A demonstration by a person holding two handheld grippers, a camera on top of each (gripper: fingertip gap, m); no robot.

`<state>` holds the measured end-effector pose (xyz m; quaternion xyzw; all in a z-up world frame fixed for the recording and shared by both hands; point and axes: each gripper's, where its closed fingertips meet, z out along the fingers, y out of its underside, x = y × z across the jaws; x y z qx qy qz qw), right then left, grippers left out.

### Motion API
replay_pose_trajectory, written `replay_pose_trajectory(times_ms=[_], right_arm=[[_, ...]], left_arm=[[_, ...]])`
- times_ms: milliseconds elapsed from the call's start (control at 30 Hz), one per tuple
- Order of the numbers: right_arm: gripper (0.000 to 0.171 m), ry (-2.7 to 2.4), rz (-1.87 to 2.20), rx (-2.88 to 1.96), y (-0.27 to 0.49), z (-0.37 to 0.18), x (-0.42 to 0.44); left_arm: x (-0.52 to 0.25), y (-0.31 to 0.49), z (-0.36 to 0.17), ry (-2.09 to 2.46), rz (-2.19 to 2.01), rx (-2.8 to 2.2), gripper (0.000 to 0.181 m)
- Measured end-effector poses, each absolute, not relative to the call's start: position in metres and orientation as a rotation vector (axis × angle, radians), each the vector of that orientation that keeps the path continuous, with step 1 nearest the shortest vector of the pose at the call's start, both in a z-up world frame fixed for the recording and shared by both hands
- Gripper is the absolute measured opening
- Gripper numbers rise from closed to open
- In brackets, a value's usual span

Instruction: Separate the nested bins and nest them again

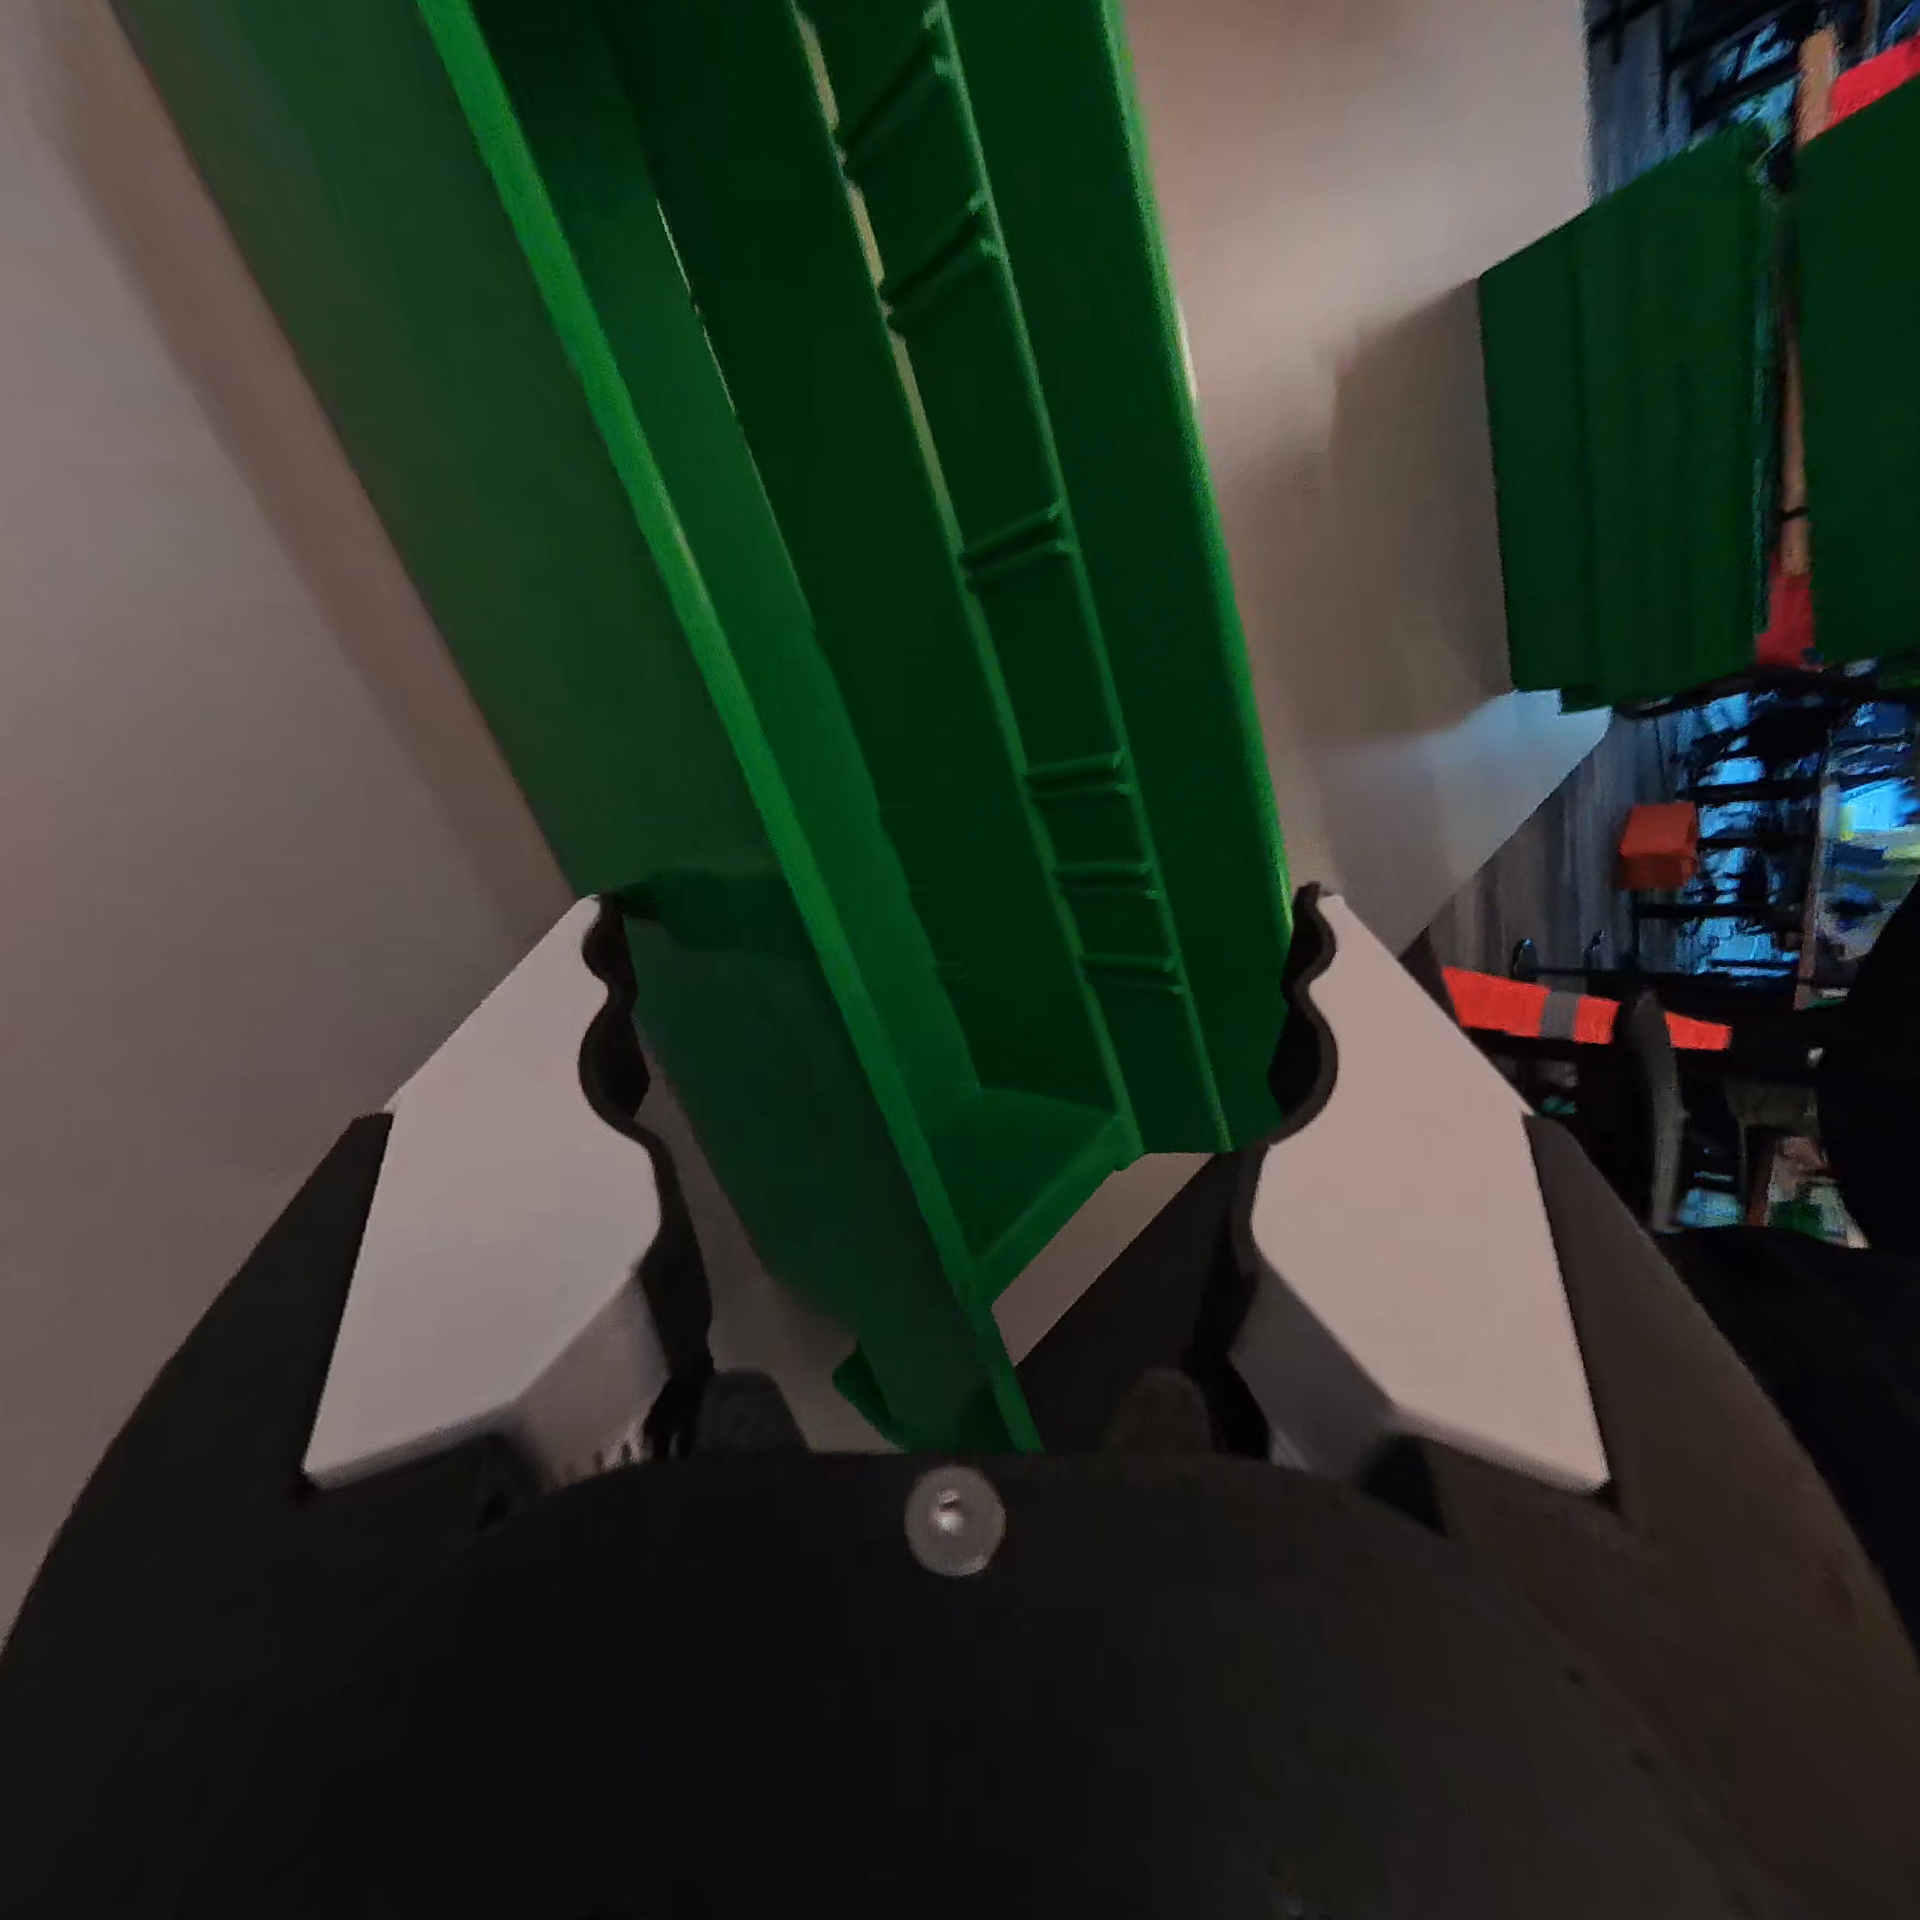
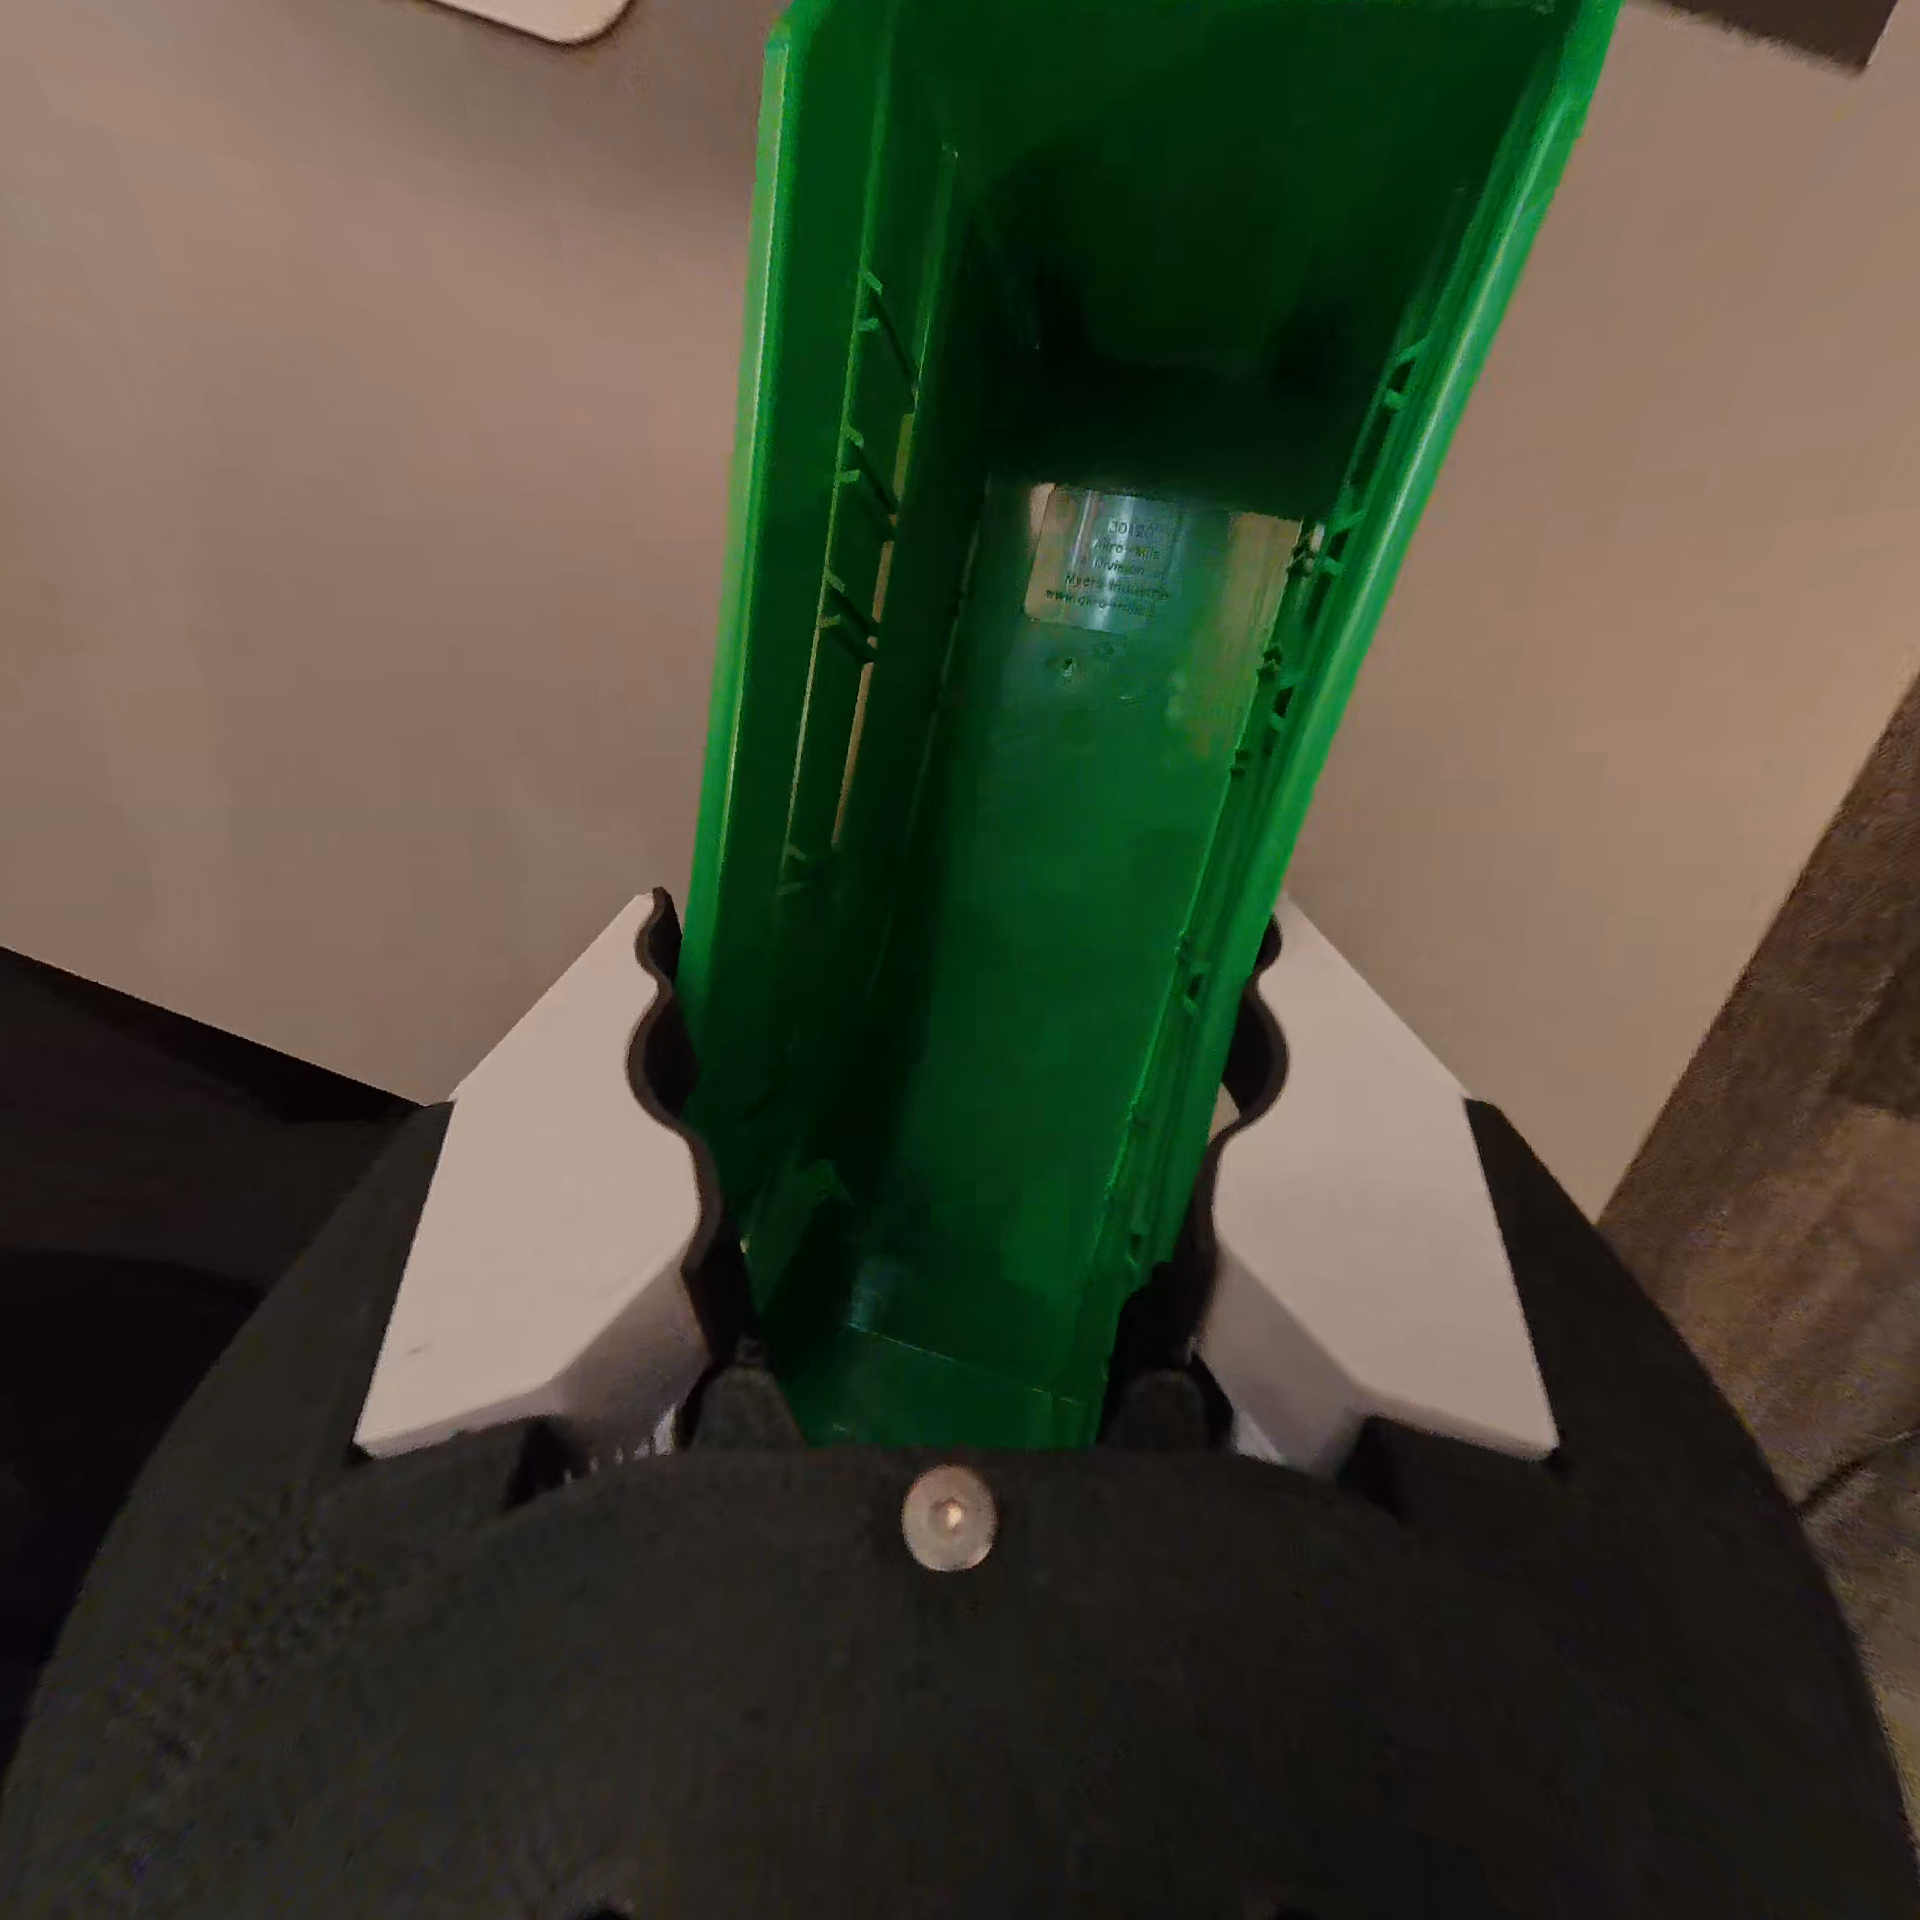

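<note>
My left gripper (image 1: 956, 914) is shut on a long green bin (image 1: 727, 520). Its fingers press the bin's two long sides near one end, and the bin runs away from me, tilted, showing its ribbed rim. My right gripper (image 2: 966, 914) is shut on a second green bin (image 2: 1039, 831), gripped across its width at the near end. I look into its open inside, which has a pale label on the floor. In the left wrist view more green bin wall (image 1: 1642, 447) shows at the right, apart from the left bin. I cannot tell whether it is the right gripper's bin.
Both bins are over a beige table (image 1: 208, 727), which also shows in the right wrist view (image 2: 312, 520). Its edge runs along the right, with grey carpet (image 2: 1818, 1039) beyond. A white flat object (image 2: 520, 16) lies at the far left. Dark shelving with orange items (image 1: 1662, 842) stands past the table.
</note>
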<state>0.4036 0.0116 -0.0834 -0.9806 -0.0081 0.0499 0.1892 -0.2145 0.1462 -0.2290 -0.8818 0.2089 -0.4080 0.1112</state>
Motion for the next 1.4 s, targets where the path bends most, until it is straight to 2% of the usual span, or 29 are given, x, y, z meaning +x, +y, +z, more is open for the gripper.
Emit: replay_pose_trajectory(times_ms=[367,433,567,700,800,933,1033,1133,1233,1300,1400], right_arm=[[0.116,0.120,0.206,-2.728,0.025,-0.158,0.416],[0.119,0.124,0.195,-2.717,0.028,-0.160,0.418],[0.142,0.088,0.129,-2.801,0.021,-0.170,0.419],[0.145,0.093,-0.016,-2.687,0.030,-0.133,0.424],[0.135,-0.056,-0.022,-2.580,0.046,-0.094,0.382],[0.134,-0.327,0.140,-2.491,0.071,-0.075,0.275],[0.136,-0.528,0.319,-2.488,0.083,-0.093,0.186],[0.142,-0.675,0.443,-2.527,0.089,-0.126,0.114],[0.155,-0.756,0.411,-2.611,0.093,-0.166,0.073],[0.156,-0.759,0.352,-2.662,0.097,-0.190,0.061],[0.156,-0.718,0.320,-2.715,0.104,-0.217,0.052]], left_arm=[[-0.167,0.125,-0.241,0.782,-1.156,-2.642,0.117],[-0.156,0.121,-0.246,0.821,-1.148,-2.652,0.116],[-0.136,0.120,-0.250,0.842,-1.158,-2.635,0.116],[-0.125,0.119,-0.249,0.836,-1.170,-2.618,0.116],[-0.112,0.111,-0.249,0.889,-1.179,-2.615,0.116],[-0.080,0.095,-0.248,0.949,-1.185,-2.616,0.115],[-0.043,0.071,-0.248,1.036,-1.241,-2.590,0.116],[-0.004,0.034,-0.235,1.108,-1.517,-2.535,0.118],[0.001,0.022,-0.230,1.166,-1.613,-2.501,0.121],[-0.008,0.029,-0.228,1.144,-1.620,-2.490,0.120],[-0.022,0.049,-0.221,1.015,-1.659,-2.466,0.109]])
